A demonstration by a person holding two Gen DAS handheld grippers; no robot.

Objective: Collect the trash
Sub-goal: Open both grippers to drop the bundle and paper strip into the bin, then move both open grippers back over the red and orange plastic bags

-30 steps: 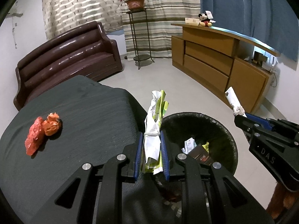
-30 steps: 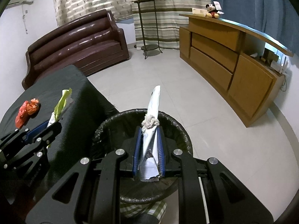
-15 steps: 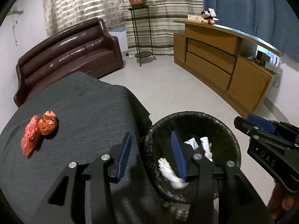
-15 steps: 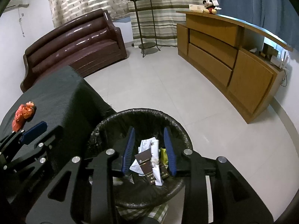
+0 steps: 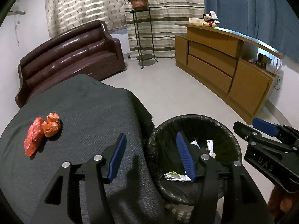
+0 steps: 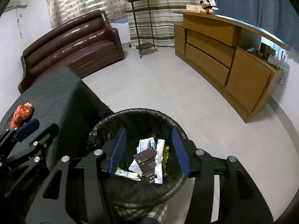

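Note:
A round bin lined with a black bag stands on the floor beside a table under a dark cloth. Inside it lie several wrappers and a dark box, with a white-green wrapper near its front. My left gripper hangs over the bin's left rim, its jaws opening and empty. My right gripper hovers above the bin, jaws opening, with nothing between them. Two crumpled orange-red wrappers lie on the cloth at the left.
A dark brown sofa stands behind the table. A metal plant stand with a potted plant is by the striped curtain. A long wooden cabinet runs along the right wall, a toy mouse on top. Pale tiled floor lies between.
Both grippers have let go: the white-green wrapper left the left jaws and the white knotted wrapper left the right jaws, and both now lie in the bin. Both pairs of jaws have spread apart.

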